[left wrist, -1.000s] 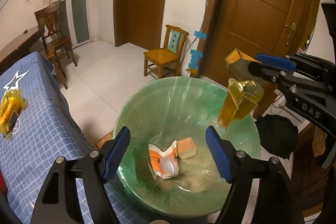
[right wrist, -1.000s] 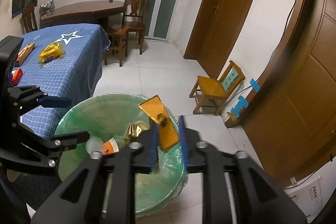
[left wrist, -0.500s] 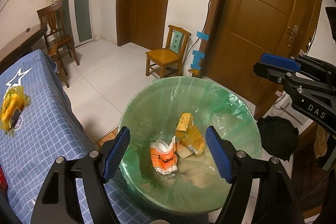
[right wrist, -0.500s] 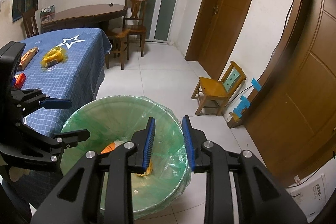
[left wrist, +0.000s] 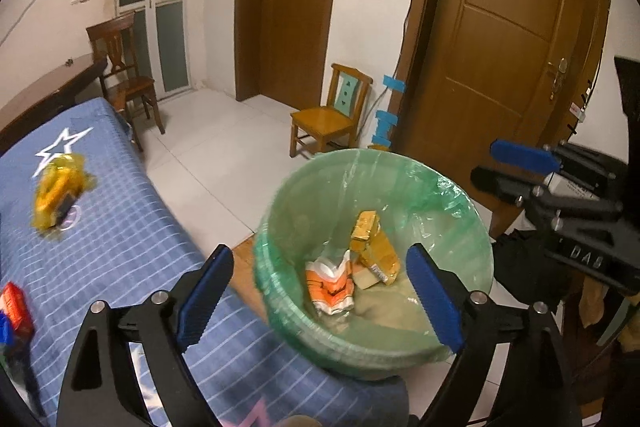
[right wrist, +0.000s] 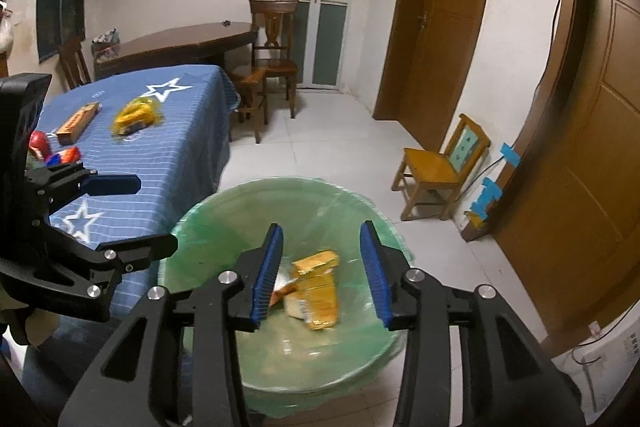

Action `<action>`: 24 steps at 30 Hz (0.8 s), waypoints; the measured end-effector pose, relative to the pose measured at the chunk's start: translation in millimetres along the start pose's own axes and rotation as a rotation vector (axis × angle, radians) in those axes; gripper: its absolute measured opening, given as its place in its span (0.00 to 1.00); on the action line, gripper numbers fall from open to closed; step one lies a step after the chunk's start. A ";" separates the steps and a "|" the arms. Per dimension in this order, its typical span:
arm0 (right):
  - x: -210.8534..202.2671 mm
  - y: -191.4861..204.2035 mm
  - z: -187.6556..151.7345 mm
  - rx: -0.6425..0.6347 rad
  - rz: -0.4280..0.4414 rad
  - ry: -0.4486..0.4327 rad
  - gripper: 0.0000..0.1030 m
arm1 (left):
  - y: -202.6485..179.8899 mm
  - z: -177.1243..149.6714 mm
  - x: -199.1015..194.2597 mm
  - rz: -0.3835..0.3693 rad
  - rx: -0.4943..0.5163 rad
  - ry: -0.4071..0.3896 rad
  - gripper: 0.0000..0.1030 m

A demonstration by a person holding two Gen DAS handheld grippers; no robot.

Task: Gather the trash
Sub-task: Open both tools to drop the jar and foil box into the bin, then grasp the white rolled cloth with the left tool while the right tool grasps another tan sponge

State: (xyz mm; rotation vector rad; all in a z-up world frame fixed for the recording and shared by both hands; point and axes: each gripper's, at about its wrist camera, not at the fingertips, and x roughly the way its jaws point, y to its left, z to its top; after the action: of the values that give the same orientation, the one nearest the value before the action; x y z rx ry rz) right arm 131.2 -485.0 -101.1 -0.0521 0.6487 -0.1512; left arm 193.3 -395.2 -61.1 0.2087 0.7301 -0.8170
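1 second ago the right gripper (right wrist: 320, 267) was clenched on a golden-yellow foil snack wrapper (right wrist: 318, 287) held above the round bin lined with a translucent green plastic bag (right wrist: 360, 211). now its blue-padded jaws stand apart and carry nothing, and the wrapper lies at the bottom of the bin, so that piece counts as collected. the left gripper (left wrist: 320, 295) is likewise released, empty, hanging over the near rim of the bin with its pads spread wide.

in the left wrist view the golden wrapper (left wrist: 372, 247) rests crumpled and tilted against the liner, at about 1 o'clock from the orange-and-white crushed snack packet (left wrist: 330, 283) beside it; the 2 touch, and a small tan piece sits under them. the foil is creased and light, so i judge it will stay where it fell.

trash is still out on the blue checked tablecloth with white stars (right wrist: 180, 147): a crinkled yellow plastic bag (right wrist: 134, 117) at about 10 o'clock from the bin, a long orange-brown carton (right wrist: 78, 123) just left of it, and small red items (right wrist: 66, 155) nearer the left gripper. judging by that, the task is partway, and the next reach should go toward the table; the yellow bag looks soft and loose, so a pinch on a fold would suit it.
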 end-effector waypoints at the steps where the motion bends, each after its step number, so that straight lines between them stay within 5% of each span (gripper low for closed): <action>1: -1.8 4.1 0.2 -0.003 0.005 -0.005 0.40 | 1.9 -1.5 -6.4 0.005 -0.003 -0.008 0.86; 24: -27.3 107.1 20.1 -0.100 0.128 -0.075 0.55 | 86.8 -52.8 -144.5 0.125 -0.119 -0.107 0.86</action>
State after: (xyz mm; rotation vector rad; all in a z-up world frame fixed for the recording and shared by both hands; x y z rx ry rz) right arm 135.2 -374.9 -79.0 -0.1120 0.5831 0.0070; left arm 163.0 -228.0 -12.9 0.1015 0.6562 -0.6584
